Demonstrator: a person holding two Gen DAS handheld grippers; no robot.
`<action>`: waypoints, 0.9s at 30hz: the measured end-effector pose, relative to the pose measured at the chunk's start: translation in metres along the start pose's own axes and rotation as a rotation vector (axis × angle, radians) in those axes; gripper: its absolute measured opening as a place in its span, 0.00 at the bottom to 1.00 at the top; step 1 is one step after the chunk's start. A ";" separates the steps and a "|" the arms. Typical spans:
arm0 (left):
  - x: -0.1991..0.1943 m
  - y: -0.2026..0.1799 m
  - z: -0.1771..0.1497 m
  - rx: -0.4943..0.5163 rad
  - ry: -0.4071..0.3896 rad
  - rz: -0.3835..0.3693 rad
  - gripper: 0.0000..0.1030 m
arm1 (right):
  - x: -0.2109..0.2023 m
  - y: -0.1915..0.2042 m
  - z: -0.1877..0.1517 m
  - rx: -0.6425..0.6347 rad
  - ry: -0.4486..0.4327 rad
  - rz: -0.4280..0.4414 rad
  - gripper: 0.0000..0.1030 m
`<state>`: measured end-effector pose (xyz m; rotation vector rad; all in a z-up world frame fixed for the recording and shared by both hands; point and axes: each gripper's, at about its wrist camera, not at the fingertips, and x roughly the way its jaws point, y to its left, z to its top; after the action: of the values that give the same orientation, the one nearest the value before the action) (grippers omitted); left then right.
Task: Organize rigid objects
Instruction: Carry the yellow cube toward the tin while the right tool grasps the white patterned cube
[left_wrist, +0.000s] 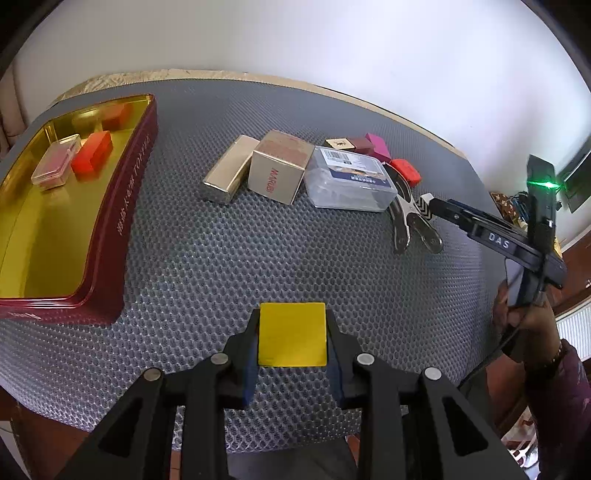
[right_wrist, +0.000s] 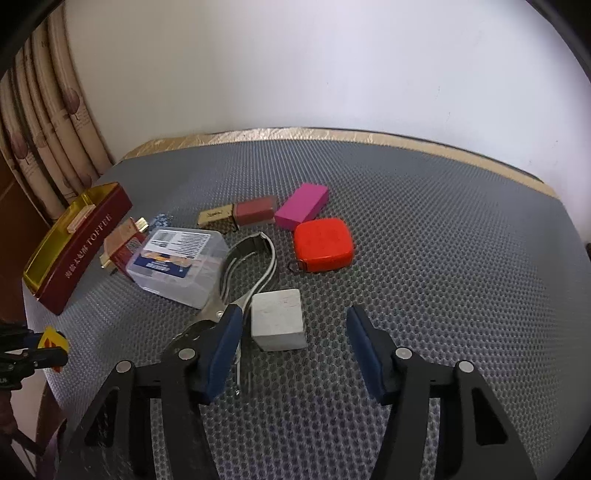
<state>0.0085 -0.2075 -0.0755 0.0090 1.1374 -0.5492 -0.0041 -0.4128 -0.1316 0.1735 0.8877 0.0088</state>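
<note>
Grey-matted counter: left gripper carries a yellow block toward the toffee tin; right gripper, half-open, straddles a white cube, unpinched.

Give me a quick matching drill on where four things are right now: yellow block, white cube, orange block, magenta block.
Things:
1. yellow block
2. white cube
3. orange block
4. magenta block

Places:
A. inside the tin
B. on the mat, between the open right tongs
C. gripped in the left tongs
D. on the mat beside the red tape measure

Pairs: 1-C, 2-B, 3-A, 4-D
</note>
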 end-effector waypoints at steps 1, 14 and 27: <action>0.002 0.001 0.001 -0.001 0.004 0.000 0.29 | 0.003 -0.001 0.001 0.004 0.009 0.009 0.54; 0.009 0.003 0.001 -0.001 0.021 -0.011 0.29 | 0.020 0.003 0.008 -0.010 0.069 0.037 0.26; -0.081 0.039 0.036 -0.040 -0.097 0.047 0.29 | -0.055 0.015 0.005 0.067 -0.081 0.115 0.26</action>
<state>0.0316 -0.1502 -0.0005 -0.0255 1.0507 -0.4800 -0.0340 -0.4036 -0.0832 0.2859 0.7972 0.0787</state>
